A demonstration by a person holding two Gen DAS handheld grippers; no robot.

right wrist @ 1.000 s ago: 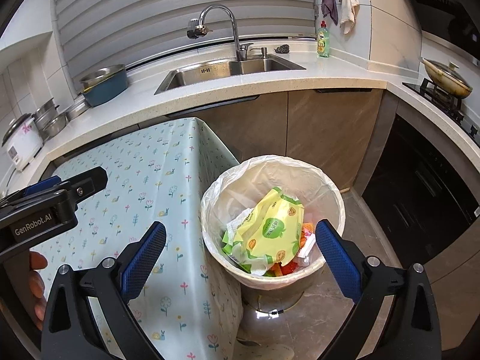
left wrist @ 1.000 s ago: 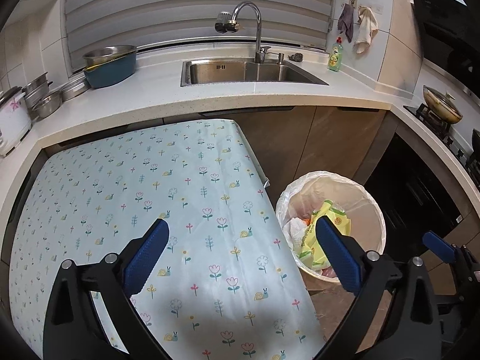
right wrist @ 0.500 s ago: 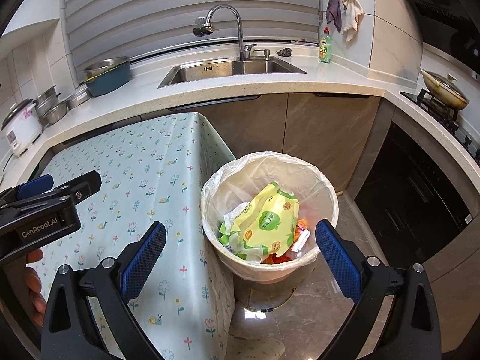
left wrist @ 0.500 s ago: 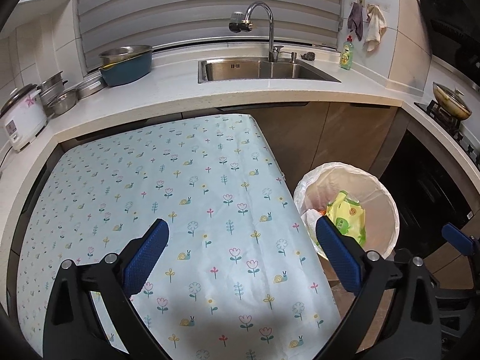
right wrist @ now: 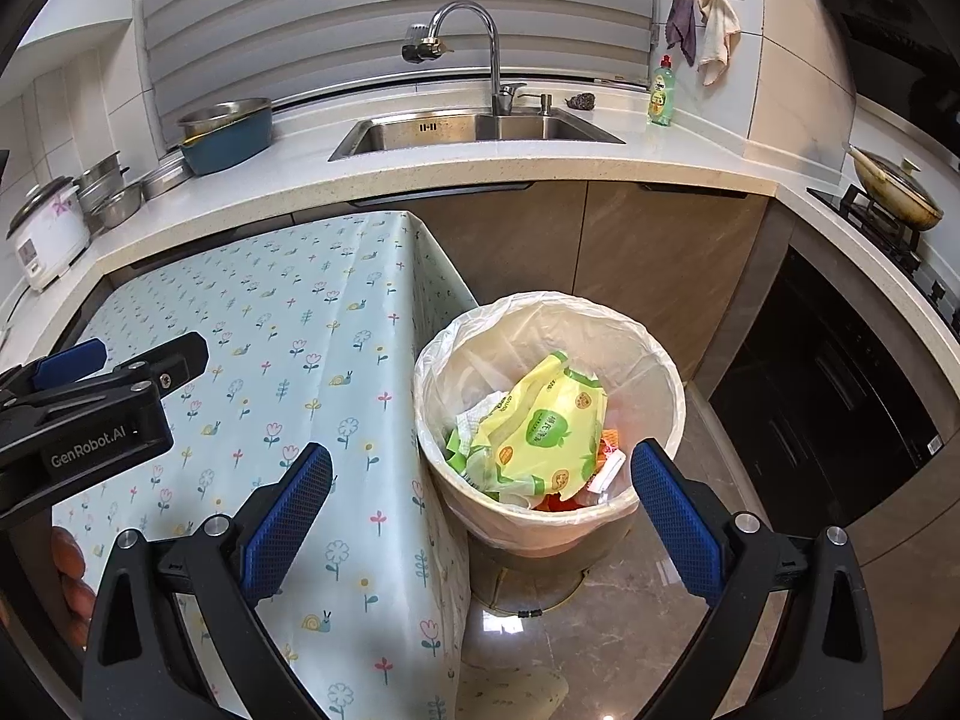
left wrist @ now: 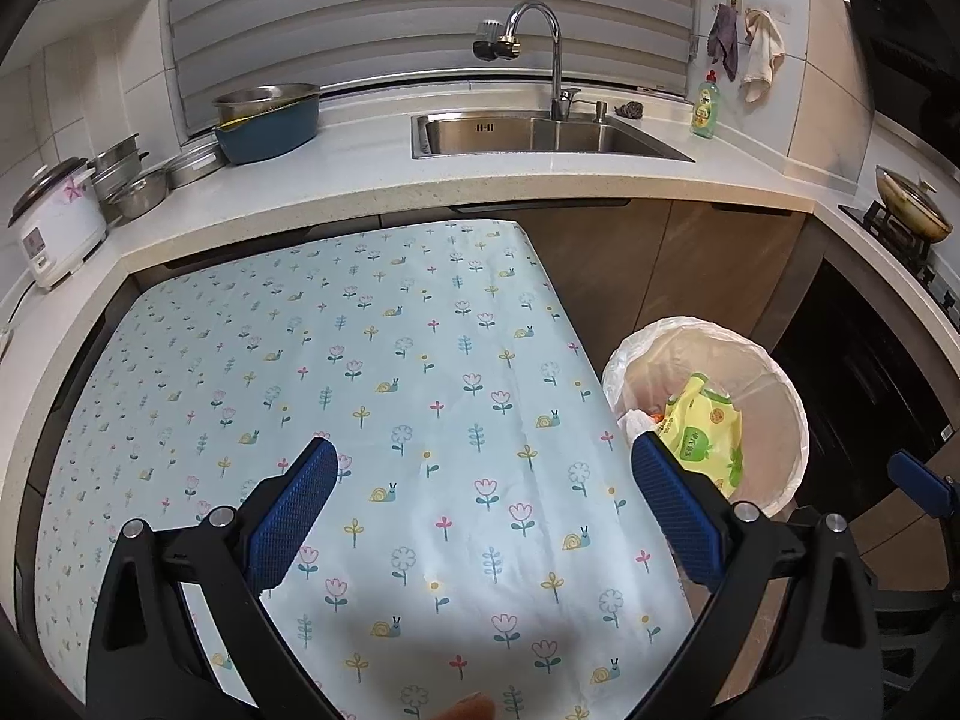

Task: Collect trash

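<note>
Trash bin (right wrist: 549, 420) sits beyond the spread right gripper (right wrist: 480, 516).

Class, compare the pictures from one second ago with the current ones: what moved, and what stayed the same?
Both tools drew back. The left tool now sees more tablecloth; the right tool sees the trash bin smaller and farther. Nothing was gripped or released. Both stayed open and empty; the yellow-green packet stayed in the bin.
</note>
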